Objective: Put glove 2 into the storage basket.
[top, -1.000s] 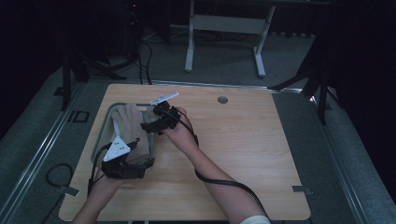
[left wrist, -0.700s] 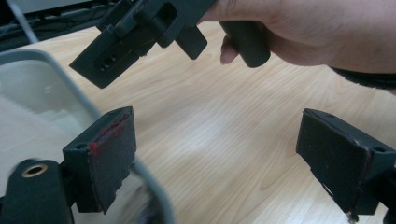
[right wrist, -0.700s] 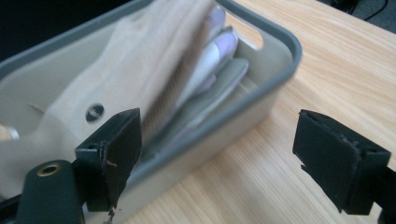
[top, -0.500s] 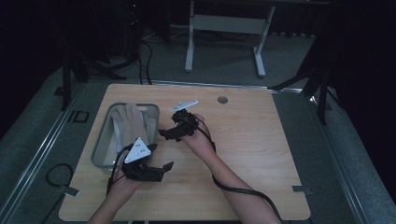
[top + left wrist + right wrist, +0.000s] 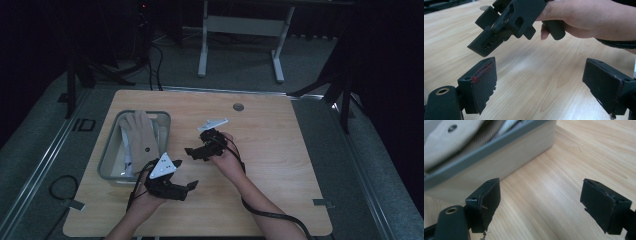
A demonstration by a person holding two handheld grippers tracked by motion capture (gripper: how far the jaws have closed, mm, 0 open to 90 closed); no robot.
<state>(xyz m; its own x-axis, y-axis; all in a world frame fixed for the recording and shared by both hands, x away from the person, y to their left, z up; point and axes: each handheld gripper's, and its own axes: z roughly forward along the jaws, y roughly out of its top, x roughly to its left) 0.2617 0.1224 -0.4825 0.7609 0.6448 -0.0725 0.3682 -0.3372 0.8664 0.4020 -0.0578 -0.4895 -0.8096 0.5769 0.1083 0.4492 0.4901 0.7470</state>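
A grey bin (image 5: 109, 159) sits on the left of the wooden table and holds a beige cloth (image 5: 141, 134) with a dark dot on it. My left gripper (image 5: 185, 174) hovers just right of the bin's near corner, open and empty. My right gripper (image 5: 195, 145) is a little farther back and to the right, also open and empty, its jaws turned toward the bin. In the left gripper view my own jaws (image 5: 544, 85) stand wide apart over bare wood, with the right gripper (image 5: 506, 22) and its hand above them. The right gripper view looks past its open jaws (image 5: 541, 202) at the bin wall (image 5: 499, 157) and the cloth (image 5: 446, 140).
The table (image 5: 280, 150) has a round grommet hole (image 5: 238, 107) near its far edge. Cables trail from both grippers off the near edge. A metal desk frame (image 5: 240, 30) stands on the floor beyond the table.
Both grippers have drawn back from over the bin, to the right and toward the near edge. The cloth stays in the bin and both sets of jaws are now empty.
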